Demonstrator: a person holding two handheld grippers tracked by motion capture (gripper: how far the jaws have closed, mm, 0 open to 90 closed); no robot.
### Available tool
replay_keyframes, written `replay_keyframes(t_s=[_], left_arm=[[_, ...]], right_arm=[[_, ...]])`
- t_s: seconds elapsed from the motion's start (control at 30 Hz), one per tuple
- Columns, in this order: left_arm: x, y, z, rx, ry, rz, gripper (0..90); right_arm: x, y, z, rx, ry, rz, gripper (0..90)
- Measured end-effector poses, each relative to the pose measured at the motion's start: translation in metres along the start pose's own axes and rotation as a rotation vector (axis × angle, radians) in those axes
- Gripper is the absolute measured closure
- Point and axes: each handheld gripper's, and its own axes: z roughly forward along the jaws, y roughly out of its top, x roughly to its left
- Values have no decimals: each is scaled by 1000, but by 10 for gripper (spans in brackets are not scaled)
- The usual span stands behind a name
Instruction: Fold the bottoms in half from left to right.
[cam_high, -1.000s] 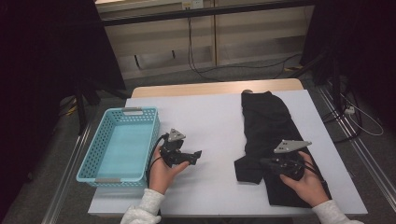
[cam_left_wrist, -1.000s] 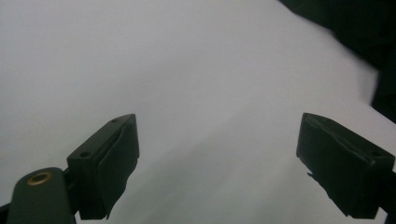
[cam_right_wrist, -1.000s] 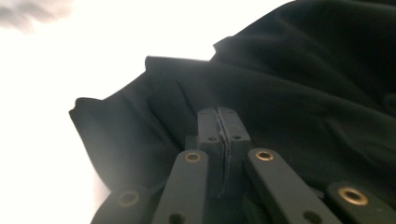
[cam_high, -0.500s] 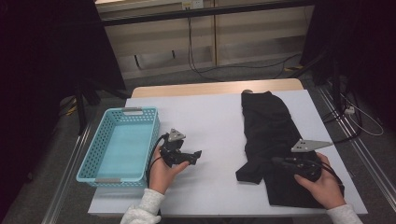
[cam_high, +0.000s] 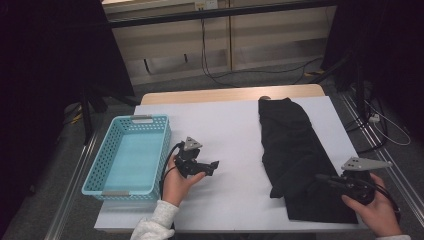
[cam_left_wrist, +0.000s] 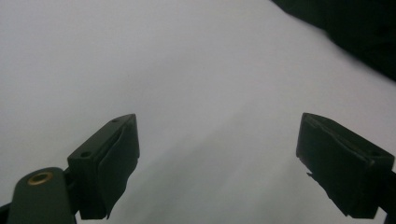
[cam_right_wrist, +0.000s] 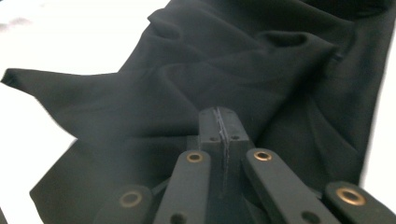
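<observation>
A black cloth (cam_high: 290, 140) lies rumpled along the right side of the white table (cam_high: 225, 125), with a flap sticking out at its near left. My right gripper (cam_high: 320, 177) hovers over the cloth's near end, pointing left. In the right gripper view its jaws (cam_right_wrist: 223, 116) are shut pad to pad above the cloth (cam_right_wrist: 233, 60), and I see no fabric between them. My left gripper (cam_high: 215, 165) rests in a hand just right of the basket, open. In the left gripper view it (cam_left_wrist: 217, 163) has only bare table between its pads, with the cloth (cam_left_wrist: 355, 28) at the top right corner.
A light blue mesh basket (cam_high: 135, 120) stands at the table's left with nothing in it. Bare white tabletop lies between the basket and the cloth. Beyond the table are a floor with cables and a low cabinet.
My right hand has moved to the right along the near end of the cloth, jaws staying shut. The left hand and its gripper have kept still.
</observation>
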Motion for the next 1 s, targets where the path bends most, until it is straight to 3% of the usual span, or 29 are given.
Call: replay_keyframes(t_s=[0.3, 0.33, 0.43, 0.6, 0.7, 0.8, 0.9, 0.97, 1.0], left_arm=[[-2, 2, 4, 1, -8, 5, 132], [-2, 2, 4, 4, -4, 10, 132], [-2, 2, 5, 5, -1, 13, 132], [-2, 1, 6, 12, -2, 12, 132], [-1, 0, 6, 19, -2, 13, 132], [0, 0, 5, 12, 3, 7, 132], [0, -1, 5, 17, 5, 5, 132], [0, 0, 5, 16, 1, 8, 132], [0, 0, 5, 15, 4, 9, 132]], right_arm=[[-20, -17, -28, 26, -61, 49, 897], [-22, -18, -28, 21, -82, 60, 859], [-22, -13, -17, 18, -88, 69, 774], [-28, 1, 7, 42, -128, 57, 747], [-34, 9, 18, 54, -176, 80, 733], [-38, 15, 28, 66, -187, 91, 716], [-39, 16, 40, 102, -182, 91, 775], [-38, 18, 42, 100, -174, 101, 890], [-37, 20, 41, 106, -172, 90, 890]])
